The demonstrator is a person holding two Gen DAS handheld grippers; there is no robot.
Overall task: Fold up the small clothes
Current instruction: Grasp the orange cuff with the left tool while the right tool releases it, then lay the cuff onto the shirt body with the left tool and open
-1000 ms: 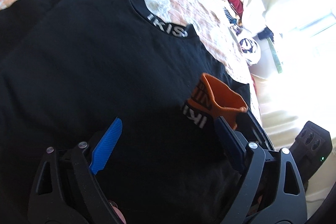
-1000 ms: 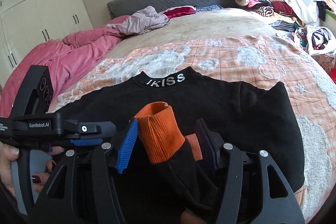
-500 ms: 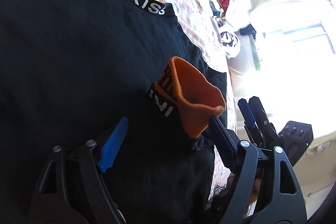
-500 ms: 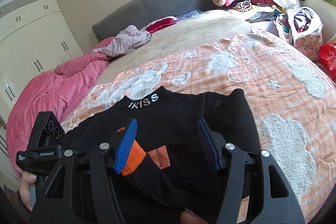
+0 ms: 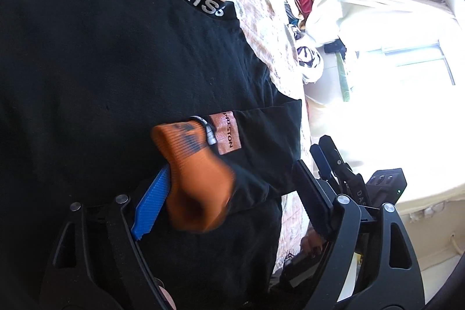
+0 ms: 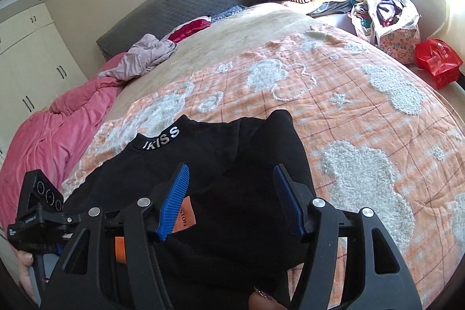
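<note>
One black sweatshirt (image 6: 209,164) lies flat on the orange quilt (image 6: 363,106), collar toward the headboard. One sleeve is folded across the chest, its orange cuff (image 5: 197,179) lying between the left gripper (image 5: 232,193) fingers. Left jaws are wide and have just been opening; nothing is pinched. Right gripper (image 6: 229,199) hovers over the folded sleeve, jaws moderately apart, no grip. Two grippers, one brown patch (image 5: 226,132).
</note>
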